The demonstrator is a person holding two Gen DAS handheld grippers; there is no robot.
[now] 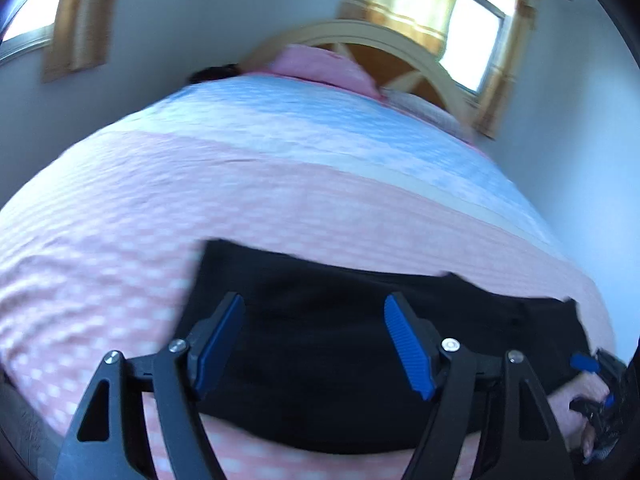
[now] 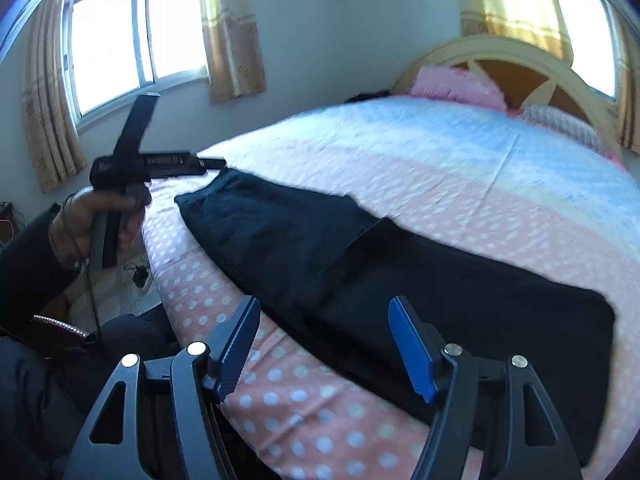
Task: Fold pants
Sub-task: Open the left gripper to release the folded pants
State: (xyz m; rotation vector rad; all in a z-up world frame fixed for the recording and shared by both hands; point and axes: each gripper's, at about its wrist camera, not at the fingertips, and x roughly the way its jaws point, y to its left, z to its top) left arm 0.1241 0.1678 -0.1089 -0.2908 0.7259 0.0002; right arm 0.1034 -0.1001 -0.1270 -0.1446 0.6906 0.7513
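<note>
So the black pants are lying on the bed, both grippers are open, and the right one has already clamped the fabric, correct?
Not quite. The right gripper has clamped nothing: in the right wrist view its jaws stand wide apart above the black pants, with no fabric between them. The rest holds: the pants lie on the bed, and the left gripper is open too.

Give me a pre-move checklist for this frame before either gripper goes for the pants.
1. Left gripper open: ok, jaws spread wide over the cloth.
2. Right gripper open: ok, nothing between the fingers.
3. Black pants lying on the bed: ok, spread along the near edge.
4. Pants smooth: not ok, a flap overlaps near the middle.
5. Which end is the waistband: cannot tell.
6. Image sharpness: not ok in the left wrist view, blurred.
</note>
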